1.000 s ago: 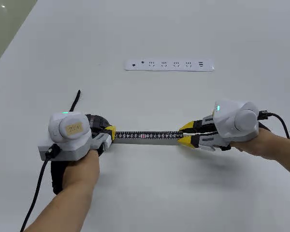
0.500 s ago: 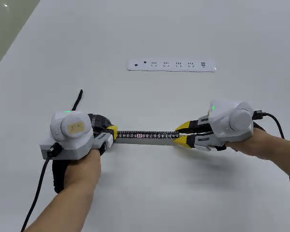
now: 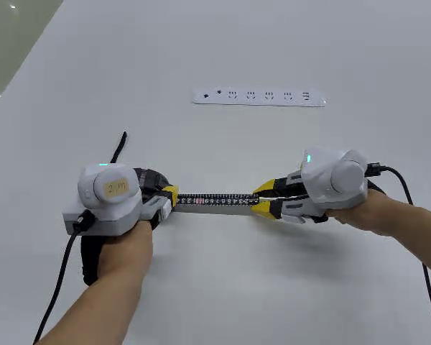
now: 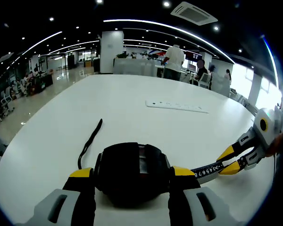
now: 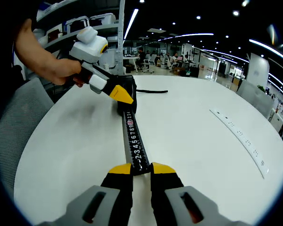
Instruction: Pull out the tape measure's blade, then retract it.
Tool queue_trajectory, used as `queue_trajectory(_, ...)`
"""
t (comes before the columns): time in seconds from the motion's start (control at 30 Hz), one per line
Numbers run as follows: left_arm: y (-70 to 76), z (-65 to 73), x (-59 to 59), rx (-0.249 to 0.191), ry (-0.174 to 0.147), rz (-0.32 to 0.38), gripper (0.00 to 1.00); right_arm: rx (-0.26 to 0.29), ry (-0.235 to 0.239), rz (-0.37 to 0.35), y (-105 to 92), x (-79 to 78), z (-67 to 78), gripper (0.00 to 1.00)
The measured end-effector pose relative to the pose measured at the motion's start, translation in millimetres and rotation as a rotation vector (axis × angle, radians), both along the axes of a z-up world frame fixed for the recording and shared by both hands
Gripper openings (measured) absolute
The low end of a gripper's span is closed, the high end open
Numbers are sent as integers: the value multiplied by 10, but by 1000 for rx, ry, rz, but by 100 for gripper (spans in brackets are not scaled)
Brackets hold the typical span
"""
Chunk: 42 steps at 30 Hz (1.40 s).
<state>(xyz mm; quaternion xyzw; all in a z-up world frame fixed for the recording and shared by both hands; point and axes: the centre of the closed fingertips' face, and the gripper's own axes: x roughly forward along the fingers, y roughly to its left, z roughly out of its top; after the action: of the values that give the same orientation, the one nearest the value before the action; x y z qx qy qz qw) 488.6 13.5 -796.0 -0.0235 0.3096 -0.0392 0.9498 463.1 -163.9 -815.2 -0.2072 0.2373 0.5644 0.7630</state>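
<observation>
A black tape measure case (image 4: 132,172) rests on the white table, and my left gripper (image 4: 132,175) is shut on it from both sides. In the head view the case (image 3: 152,183) sits at the left gripper (image 3: 165,201). Its dark blade (image 3: 215,200) with white numbers runs right to my right gripper (image 3: 261,199), which is shut on the blade's end. In the right gripper view the blade (image 5: 133,143) stretches from my yellow-tipped right gripper (image 5: 140,168) back to the case (image 5: 128,94). A black wrist strap (image 3: 118,147) trails from the case.
A white power strip (image 3: 259,97) lies flat on the table beyond the blade. Black cables run from both grippers toward me. The table's left edge (image 3: 21,65) is far off. People stand at desks in the distant background (image 4: 174,61).
My right gripper has moved left toward the case, and the exposed length of blade is shorter. The left gripper keeps its hold on the case.
</observation>
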Motion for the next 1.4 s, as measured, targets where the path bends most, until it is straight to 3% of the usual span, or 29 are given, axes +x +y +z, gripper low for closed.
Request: queue_trajectory(1.4, 6, 17, -16, -40, 16, -5, 59, 14, -8, 18, 412, 58, -16, 12)
